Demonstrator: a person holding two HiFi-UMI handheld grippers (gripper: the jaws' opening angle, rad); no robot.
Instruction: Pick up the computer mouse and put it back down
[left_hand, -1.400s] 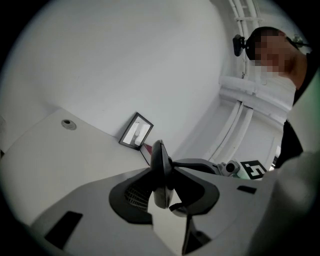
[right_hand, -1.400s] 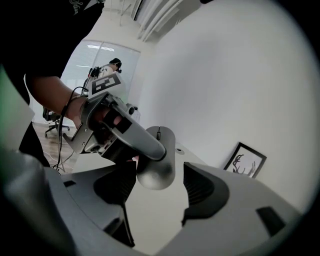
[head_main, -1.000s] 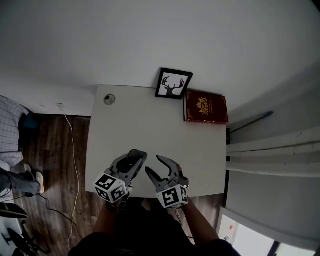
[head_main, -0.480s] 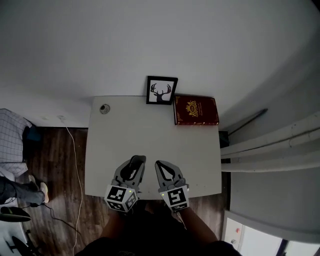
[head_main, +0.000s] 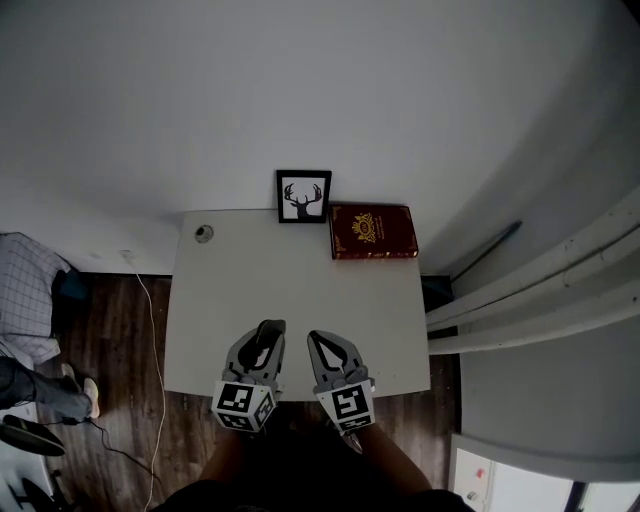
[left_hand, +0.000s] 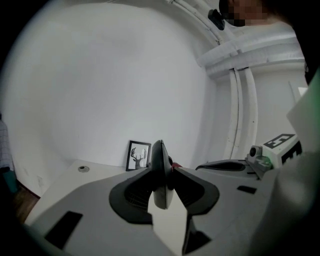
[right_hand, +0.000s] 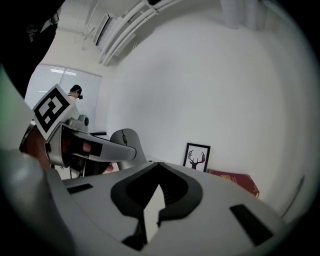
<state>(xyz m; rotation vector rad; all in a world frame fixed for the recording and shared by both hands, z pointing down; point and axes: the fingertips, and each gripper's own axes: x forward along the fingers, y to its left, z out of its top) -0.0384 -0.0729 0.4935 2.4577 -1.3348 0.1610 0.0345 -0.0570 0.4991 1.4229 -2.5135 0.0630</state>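
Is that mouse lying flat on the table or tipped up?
Tipped up: the mouse stands on its edge, thin side towards the camera, clamped between the left gripper's jaws.

Light is soft, flat and rather dim, with no hard shadows on the table (head_main: 300, 285) ahead of both claws. The brightest patch is a window (right_hand: 55, 80) to the left of the right claw (right_hand: 159, 167). Both claw cameras darken to black at the rim and bend straight lines. The left claw (left_hand: 161, 170) and its mouse (left_hand: 159, 195) sit close, dark and soft-edged.
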